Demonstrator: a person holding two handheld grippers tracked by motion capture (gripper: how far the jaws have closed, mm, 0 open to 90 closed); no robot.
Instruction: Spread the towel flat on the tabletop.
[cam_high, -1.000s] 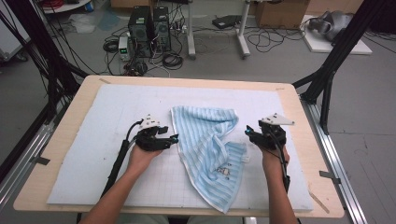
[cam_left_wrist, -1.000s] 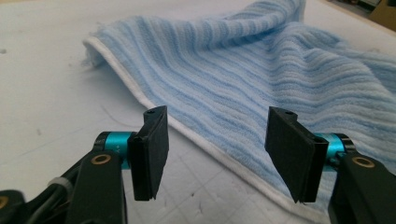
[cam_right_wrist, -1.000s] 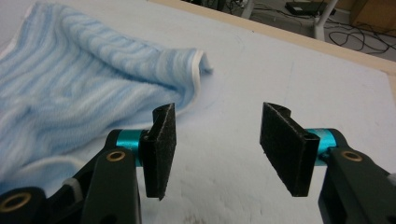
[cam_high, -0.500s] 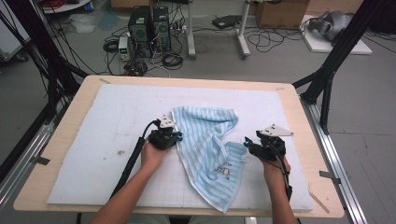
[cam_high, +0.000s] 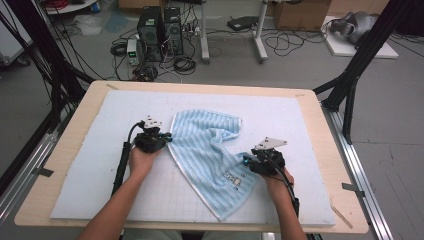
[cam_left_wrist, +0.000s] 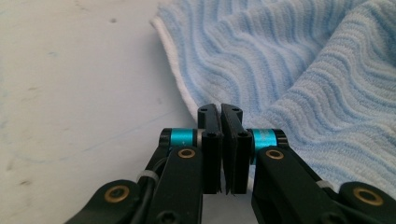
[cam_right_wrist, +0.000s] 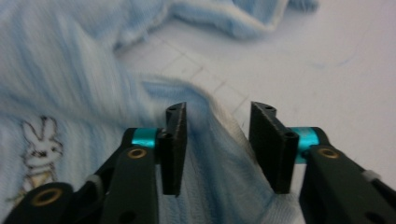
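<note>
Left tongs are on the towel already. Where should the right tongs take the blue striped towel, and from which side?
Grip the raised fold of the towel edge lying between the right tongs, coming in from the towel's right side. That edge stands up off the mat near the rabbit print, so the jaws, which have just been closing, can pinch it.

Both forearms reach in from the near edge, each hand gripping its tool low over the table. The left gripper (cam_high: 167, 138) points right with its jaws pressed fully together. The right gripper (cam_high: 246, 161) points left, and its jaws have just been closing but a clear gap remains between them.
</note>
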